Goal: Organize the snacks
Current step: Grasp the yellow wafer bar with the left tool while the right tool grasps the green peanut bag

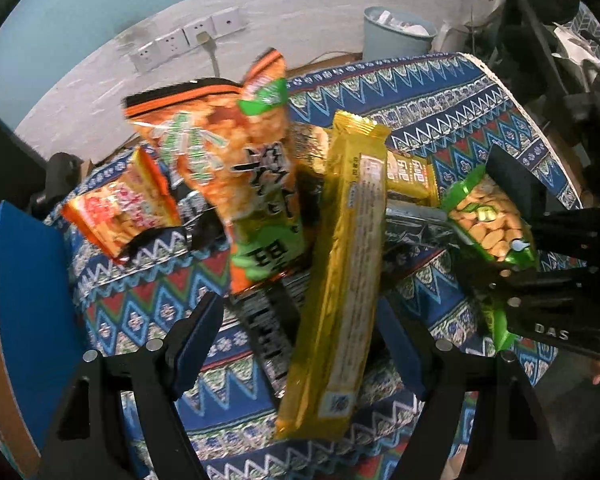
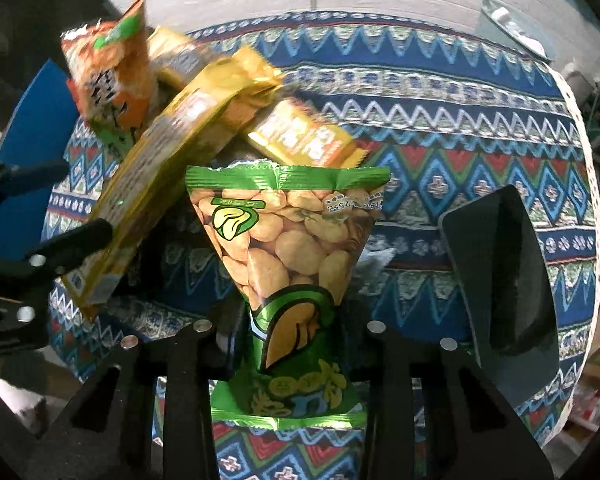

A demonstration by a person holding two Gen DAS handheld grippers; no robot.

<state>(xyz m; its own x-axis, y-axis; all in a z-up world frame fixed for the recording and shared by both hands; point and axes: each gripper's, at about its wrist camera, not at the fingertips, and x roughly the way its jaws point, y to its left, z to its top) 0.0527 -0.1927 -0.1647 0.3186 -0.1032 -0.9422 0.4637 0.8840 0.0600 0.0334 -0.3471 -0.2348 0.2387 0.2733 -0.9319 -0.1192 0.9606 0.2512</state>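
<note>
A long gold snack pack (image 1: 340, 264) stands tilted between the fingers of my left gripper (image 1: 300, 340), which is spread wide around it; whether it presses the pack is unclear. The pack also shows in the right wrist view (image 2: 147, 184). My right gripper (image 2: 291, 344) is shut on a green bag of broad beans (image 2: 287, 248), held above the table; it shows at the right of the left wrist view (image 1: 488, 220). An orange-and-green snack bag (image 1: 235, 168) and a small orange packet (image 1: 119, 208) lie behind.
A round table with a blue patterned cloth (image 2: 460, 128) carries the snacks. A gold wrapped bar (image 2: 304, 136) lies mid-table. A blue cardboard box (image 1: 23, 288) stands at the left. A black holder (image 2: 504, 272) stands at the right. A grey bin (image 1: 396, 32) stands behind the table.
</note>
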